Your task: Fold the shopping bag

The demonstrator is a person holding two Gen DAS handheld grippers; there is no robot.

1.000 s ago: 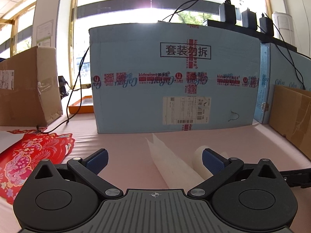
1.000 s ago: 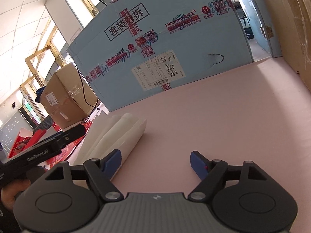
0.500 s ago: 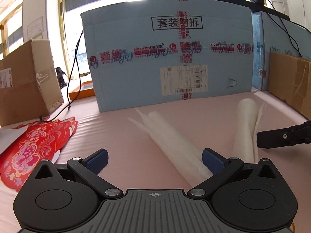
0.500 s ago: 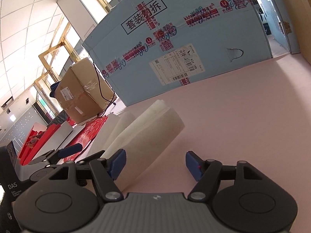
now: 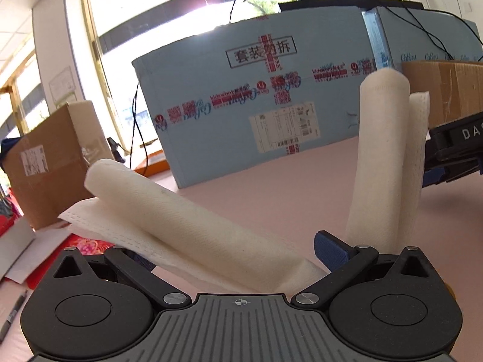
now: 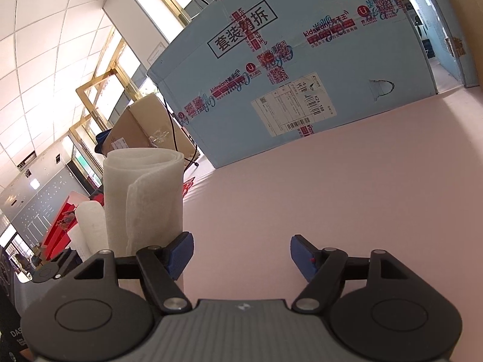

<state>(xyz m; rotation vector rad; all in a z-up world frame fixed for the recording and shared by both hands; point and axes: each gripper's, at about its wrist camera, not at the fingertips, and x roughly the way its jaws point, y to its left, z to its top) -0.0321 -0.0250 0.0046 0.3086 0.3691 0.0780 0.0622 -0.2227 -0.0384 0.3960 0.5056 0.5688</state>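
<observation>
White shopping bag (image 5: 193,226), rolled, bent in a V over pink table (image 5: 271,187), one end lying between the spread left gripper (image 5: 238,259), the other raised beside the opening, empty right gripper (image 6: 240,256); mid-fold, probably; next, bringing ends together.

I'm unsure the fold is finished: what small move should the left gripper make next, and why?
Probably swing the left gripper toward the right gripper, since the white shopping bag lies across its open jaws while its other end stands raised beside the right gripper.
</observation>
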